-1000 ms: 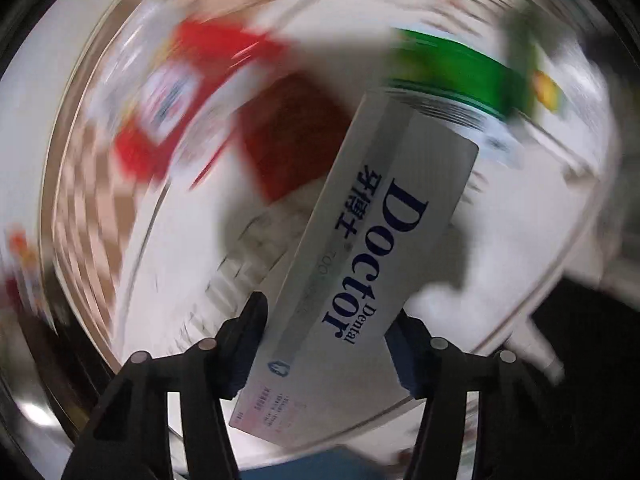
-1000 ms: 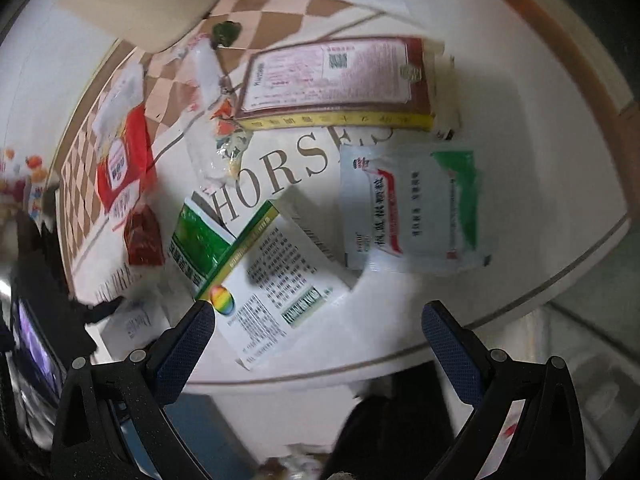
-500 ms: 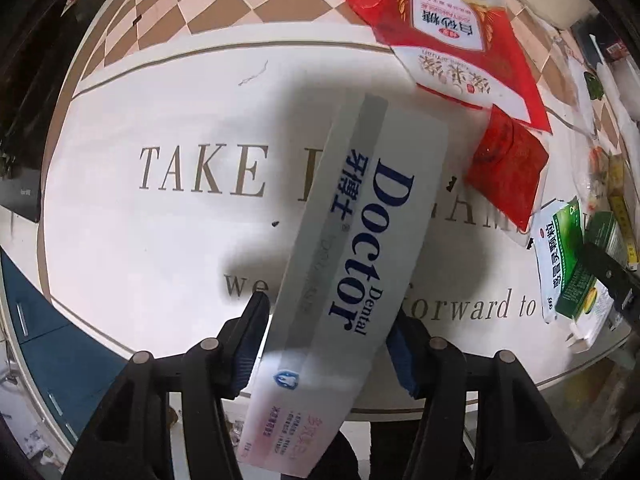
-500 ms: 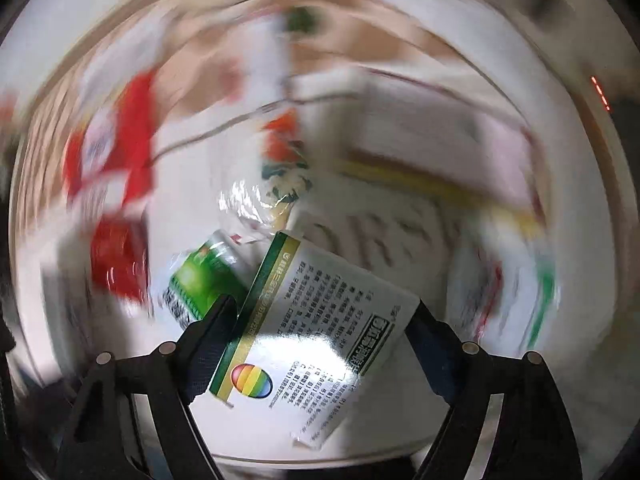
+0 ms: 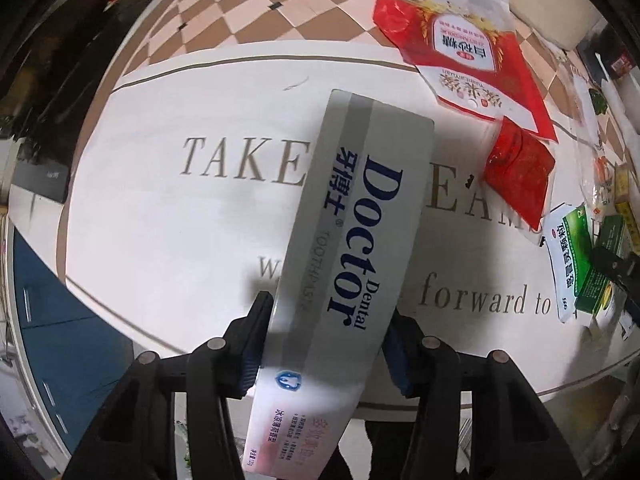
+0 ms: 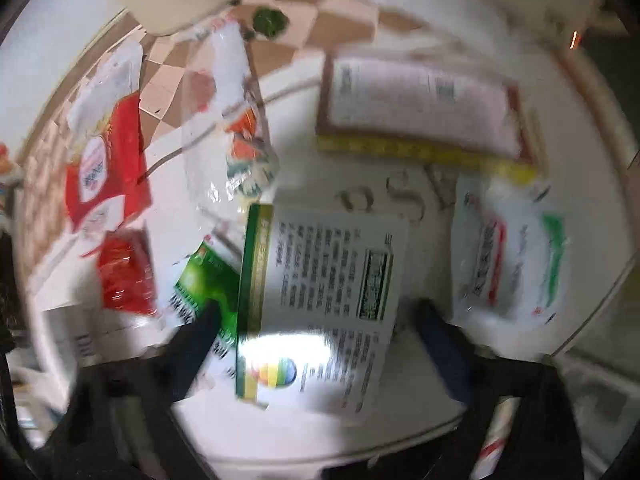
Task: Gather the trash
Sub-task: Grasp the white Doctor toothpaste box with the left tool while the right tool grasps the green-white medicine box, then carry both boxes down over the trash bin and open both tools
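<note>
My left gripper (image 5: 328,320) points down over the white round table (image 5: 160,240). Its jaws are closing, and the blue pads press both long sides of a grey "Doctor Dental" toothpaste box (image 5: 360,220), held clear of the tabletop. In the blurred right wrist view, my right gripper (image 6: 318,316) points down at the table edge with its jaws closing. A white box with a green stripe (image 6: 328,280) lies between its fingers, and a small gap shows on each side.
Litter lies on the table: a large red packet (image 5: 464,44), a small red packet (image 5: 518,176), a green sachet (image 6: 204,280), a clear wrapper (image 6: 228,120), a red-bordered packet (image 6: 424,108) and a white sachet (image 6: 516,264). Checkered floor lies beyond.
The left gripper has swung with the toothpaste box from over the litter to over the table's lettered part. The right gripper has moved over the white and green box and narrowed around it.
</note>
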The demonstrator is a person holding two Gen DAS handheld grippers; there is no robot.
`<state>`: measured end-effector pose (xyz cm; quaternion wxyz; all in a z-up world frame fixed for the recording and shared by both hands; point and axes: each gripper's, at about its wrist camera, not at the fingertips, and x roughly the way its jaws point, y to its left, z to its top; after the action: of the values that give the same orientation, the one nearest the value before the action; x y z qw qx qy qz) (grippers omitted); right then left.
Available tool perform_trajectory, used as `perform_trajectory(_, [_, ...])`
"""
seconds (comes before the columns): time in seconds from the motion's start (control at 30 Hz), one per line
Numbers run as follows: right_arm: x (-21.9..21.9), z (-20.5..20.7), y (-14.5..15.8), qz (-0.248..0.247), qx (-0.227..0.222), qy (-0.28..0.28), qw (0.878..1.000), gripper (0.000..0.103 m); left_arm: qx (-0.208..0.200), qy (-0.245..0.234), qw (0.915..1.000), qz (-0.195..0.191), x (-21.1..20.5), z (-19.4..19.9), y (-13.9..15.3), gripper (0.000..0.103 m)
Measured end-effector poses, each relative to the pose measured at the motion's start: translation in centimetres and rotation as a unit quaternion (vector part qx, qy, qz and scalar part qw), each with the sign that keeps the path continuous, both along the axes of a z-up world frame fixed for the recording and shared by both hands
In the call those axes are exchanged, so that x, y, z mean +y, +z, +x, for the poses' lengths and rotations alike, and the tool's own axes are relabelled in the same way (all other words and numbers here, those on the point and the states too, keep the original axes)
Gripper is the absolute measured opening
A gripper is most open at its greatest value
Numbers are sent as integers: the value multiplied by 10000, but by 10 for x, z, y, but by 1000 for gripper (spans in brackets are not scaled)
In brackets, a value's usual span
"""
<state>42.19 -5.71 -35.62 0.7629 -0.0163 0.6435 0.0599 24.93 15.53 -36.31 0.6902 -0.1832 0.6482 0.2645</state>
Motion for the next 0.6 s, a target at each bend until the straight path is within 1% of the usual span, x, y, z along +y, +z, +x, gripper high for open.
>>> perform_trajectory(0.03, [5, -2, 3, -147, -204, 70, 9997, 71, -41, 7, 10000, 28, -2, -4, 0, 48])
perform_trajectory(0.1, [9, -6, 9, -44, -392, 160, 9991, 71, -150, -25, 9999, 67, -13, -9, 22, 48])
perform_trajectory(0.13, [10, -9, 16, -96, -538, 231, 9982, 71, -222, -52, 9997, 86, -19, -14, 28, 48])
perform_trajectory(0.17, [7, -15, 22, -153, -683, 309, 9971, 71, -290, -96, 9995, 119, -36, -15, 30, 47])
perform_trajectory(0.2, [7, -21, 31, -171, -853, 404, 9954, 71, -355, -153, 9991, 159, -39, -21, 35, 47])
perform_trajectory(0.3, [6, -42, 53, -172, -1154, 511, 9919, 71, -630, -352, 9970, 279, -50, -44, 55, 47])
perform_trajectory(0.4, [1, -79, 76, -72, -1486, 640, 9868, 71, -911, -533, 9937, 366, -61, -65, 71, 47])
perform_trajectory(0.43, [-16, -101, 88, -12, -1585, 665, 9851, 71, -1031, -615, 9920, 387, -56, -67, 87, 47])
perform_trajectory(0.47, [-19, -115, 96, 55, -1681, 686, 9834, 71, -1127, -686, 9904, 403, -61, -73, 94, 47])
perform_trajectory(0.6, [-41, -174, 117, 270, -1869, 726, 9793, 71, -1456, -1023, 9835, 328, -64, -106, 113, 47])
